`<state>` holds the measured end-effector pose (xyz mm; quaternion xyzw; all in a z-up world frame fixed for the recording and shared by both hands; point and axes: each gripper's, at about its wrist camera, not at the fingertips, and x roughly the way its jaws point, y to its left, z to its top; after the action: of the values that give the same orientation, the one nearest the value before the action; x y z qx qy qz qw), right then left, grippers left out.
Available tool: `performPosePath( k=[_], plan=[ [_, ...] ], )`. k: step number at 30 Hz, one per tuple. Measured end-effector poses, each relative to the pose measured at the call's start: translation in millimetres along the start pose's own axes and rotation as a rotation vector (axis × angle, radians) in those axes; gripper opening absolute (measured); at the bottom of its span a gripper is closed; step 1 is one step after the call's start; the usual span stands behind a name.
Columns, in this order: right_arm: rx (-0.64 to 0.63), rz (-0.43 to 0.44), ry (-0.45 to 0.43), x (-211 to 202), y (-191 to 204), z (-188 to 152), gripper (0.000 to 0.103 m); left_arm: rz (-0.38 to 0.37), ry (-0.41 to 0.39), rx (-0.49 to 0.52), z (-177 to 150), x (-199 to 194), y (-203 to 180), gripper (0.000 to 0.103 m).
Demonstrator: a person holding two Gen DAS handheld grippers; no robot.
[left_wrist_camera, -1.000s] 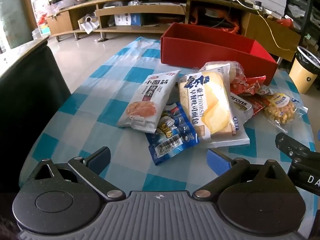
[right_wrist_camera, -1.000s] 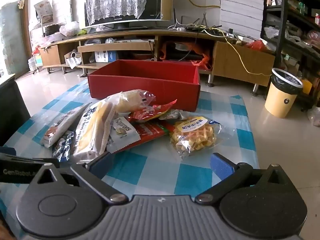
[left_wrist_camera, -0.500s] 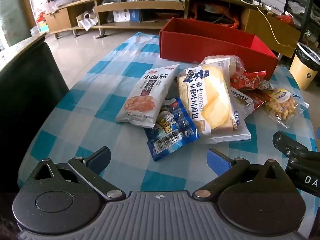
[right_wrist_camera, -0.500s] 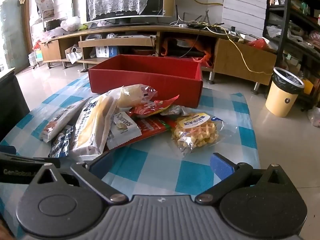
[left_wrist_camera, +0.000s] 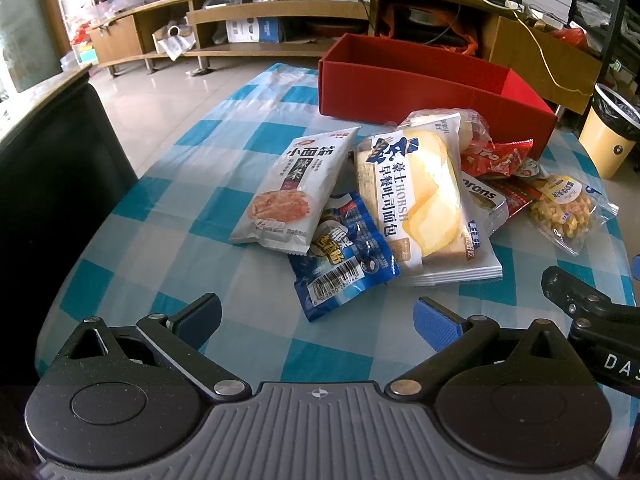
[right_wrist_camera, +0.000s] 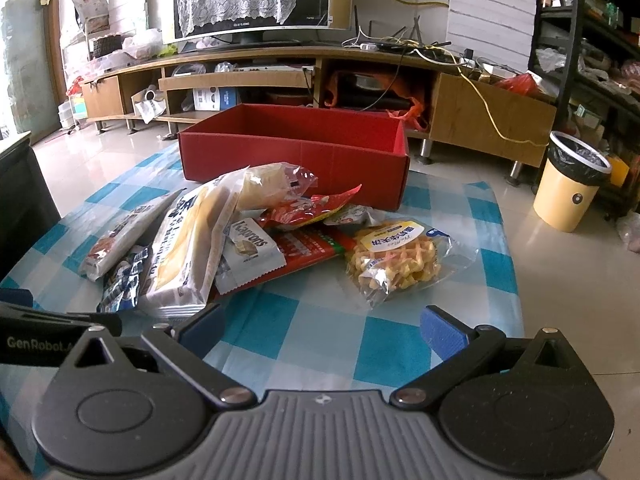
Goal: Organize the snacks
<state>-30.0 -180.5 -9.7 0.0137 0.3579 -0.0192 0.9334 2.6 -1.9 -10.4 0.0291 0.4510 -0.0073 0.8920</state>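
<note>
A pile of snack packs lies on the blue-checked tablecloth (left_wrist_camera: 160,240): a white pack (left_wrist_camera: 298,190), a blue pack (left_wrist_camera: 344,254), a sliced bread pack (left_wrist_camera: 420,204), a red pack (left_wrist_camera: 496,158) and a waffle pack (left_wrist_camera: 564,206). An open red box (left_wrist_camera: 420,92) stands behind them. My left gripper (left_wrist_camera: 318,318) is open and empty, just short of the blue pack. My right gripper (right_wrist_camera: 322,328) is open and empty, in front of the waffle pack (right_wrist_camera: 394,262) and the red box (right_wrist_camera: 296,160).
A dark chair back (left_wrist_camera: 48,184) stands at the table's left. A yellow bin (right_wrist_camera: 570,188) stands on the floor at the right. A long TV cabinet (right_wrist_camera: 280,80) runs behind the table.
Both grippers have shifted slightly, so the snacks sit a touch differently in each view. Both stay open and empty. The snacks have not moved.
</note>
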Motion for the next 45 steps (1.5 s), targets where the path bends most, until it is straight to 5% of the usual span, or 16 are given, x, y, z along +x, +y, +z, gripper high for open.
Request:
performPosePath(
  k=[45],
  plan=[
    [-0.004,0.013,0.016,7.4,5.5,5.9,0.103,0.002,0.007,-0.010,0.5,1.5,1.7,0.103]
  ],
)
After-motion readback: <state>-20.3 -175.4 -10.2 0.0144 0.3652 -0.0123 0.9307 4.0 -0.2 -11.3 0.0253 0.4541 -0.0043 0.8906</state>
